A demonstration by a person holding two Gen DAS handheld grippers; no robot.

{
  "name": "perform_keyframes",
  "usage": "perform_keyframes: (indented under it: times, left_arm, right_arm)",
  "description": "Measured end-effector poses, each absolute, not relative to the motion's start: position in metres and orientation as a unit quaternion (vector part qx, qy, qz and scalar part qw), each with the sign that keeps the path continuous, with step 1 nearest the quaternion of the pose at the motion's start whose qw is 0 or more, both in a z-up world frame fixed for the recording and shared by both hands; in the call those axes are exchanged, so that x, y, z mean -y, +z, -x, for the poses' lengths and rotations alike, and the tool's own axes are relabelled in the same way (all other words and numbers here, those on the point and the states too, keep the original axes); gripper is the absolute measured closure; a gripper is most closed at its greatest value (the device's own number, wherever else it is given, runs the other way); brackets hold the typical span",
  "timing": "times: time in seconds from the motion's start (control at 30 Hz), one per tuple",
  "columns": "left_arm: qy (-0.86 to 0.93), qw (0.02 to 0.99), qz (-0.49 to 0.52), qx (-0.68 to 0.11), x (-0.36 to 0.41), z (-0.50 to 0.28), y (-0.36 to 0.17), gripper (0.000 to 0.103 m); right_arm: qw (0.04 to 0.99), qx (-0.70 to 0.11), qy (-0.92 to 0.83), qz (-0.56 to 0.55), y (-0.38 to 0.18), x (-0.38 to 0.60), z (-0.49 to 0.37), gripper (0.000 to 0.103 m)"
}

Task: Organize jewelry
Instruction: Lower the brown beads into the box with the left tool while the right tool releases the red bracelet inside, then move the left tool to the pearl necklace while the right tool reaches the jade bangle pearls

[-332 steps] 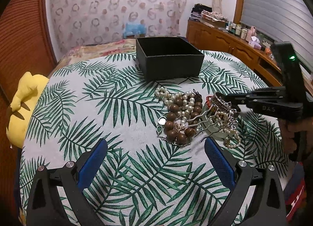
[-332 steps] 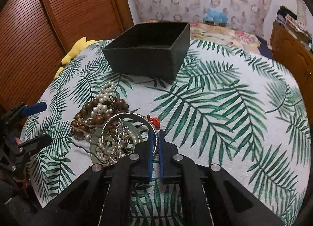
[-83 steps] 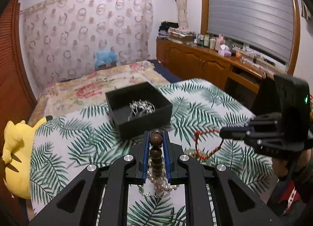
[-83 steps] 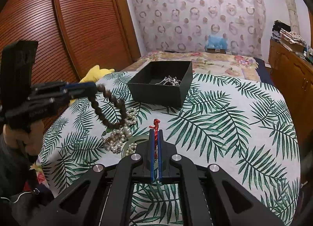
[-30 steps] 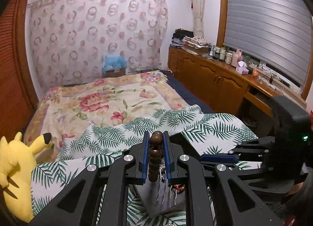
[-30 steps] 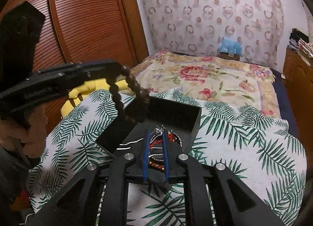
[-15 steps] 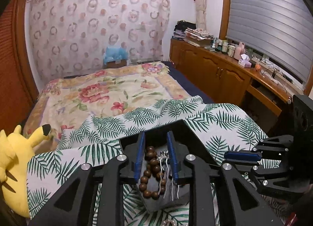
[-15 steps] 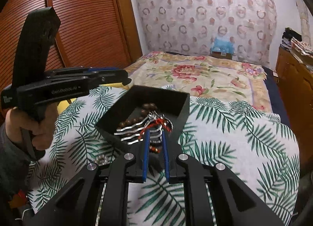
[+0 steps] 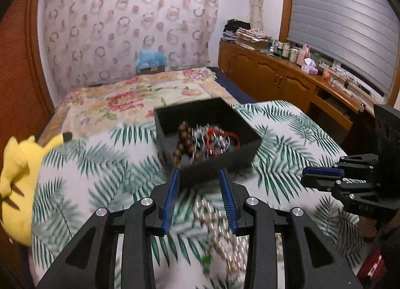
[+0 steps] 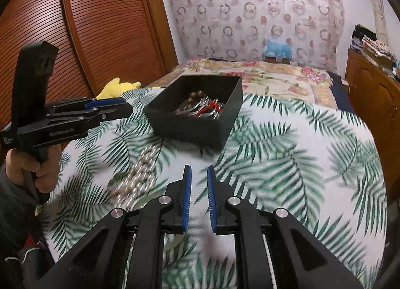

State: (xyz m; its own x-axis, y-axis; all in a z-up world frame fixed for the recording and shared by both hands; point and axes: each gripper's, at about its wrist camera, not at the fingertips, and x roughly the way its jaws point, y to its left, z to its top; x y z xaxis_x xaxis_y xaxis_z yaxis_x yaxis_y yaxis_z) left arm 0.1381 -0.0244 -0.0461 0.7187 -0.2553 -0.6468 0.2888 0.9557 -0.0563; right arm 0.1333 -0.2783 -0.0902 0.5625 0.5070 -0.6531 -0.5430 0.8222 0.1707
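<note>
A black open box (image 9: 246,145) (image 10: 233,94) stands on the palm-leaf tablecloth. In it lie a brown wooden bead bracelet (image 9: 184,139), silver hairpins (image 10: 195,111) and a red cord bracelet (image 9: 222,140) (image 10: 212,106). My left gripper (image 9: 199,187) is open and empty, just short of the box's near wall. My right gripper (image 10: 199,180) is open and empty, pulled back from the box; it also shows at the right of the left wrist view (image 9: 322,176). A blurred pearl necklace (image 9: 220,229) (image 10: 137,176) lies on the cloth below the left gripper.
A yellow plush toy (image 9: 17,171) sits at the table's left edge. A bed with a floral cover (image 9: 130,99) lies behind the table. A wooden cabinet (image 9: 287,81) runs along the right wall. A wooden slatted door (image 10: 75,26) is on the left.
Both grippers have drawn back from above the box and opened wider. The brown beads and the red cord bracelet now lie in the box.
</note>
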Motion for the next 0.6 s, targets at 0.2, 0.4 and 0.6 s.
perform_keyframes:
  times: [0.2,0.4,0.6]
  left_arm:
    - [-0.14,0.927,-0.023,-0.346,0.022,-0.1,-0.059,0.068]
    - [-0.144,0.927,-0.02,-0.346,0.021,-0.073,-0.065,0.068]
    - [-0.145,0.926,-0.028,-0.347,0.022,-0.053,-0.07,0.062]
  right_arm:
    - [0.885,-0.362,0.292,0.03,-0.098,0.277,-0.107,0.089]
    - [0.88,-0.373,0.291,0.039,-0.107,0.272,-0.079,0.088]
    - [0.864,-0.404,0.297,0.042,-0.124,0.266,-0.067,0.079]
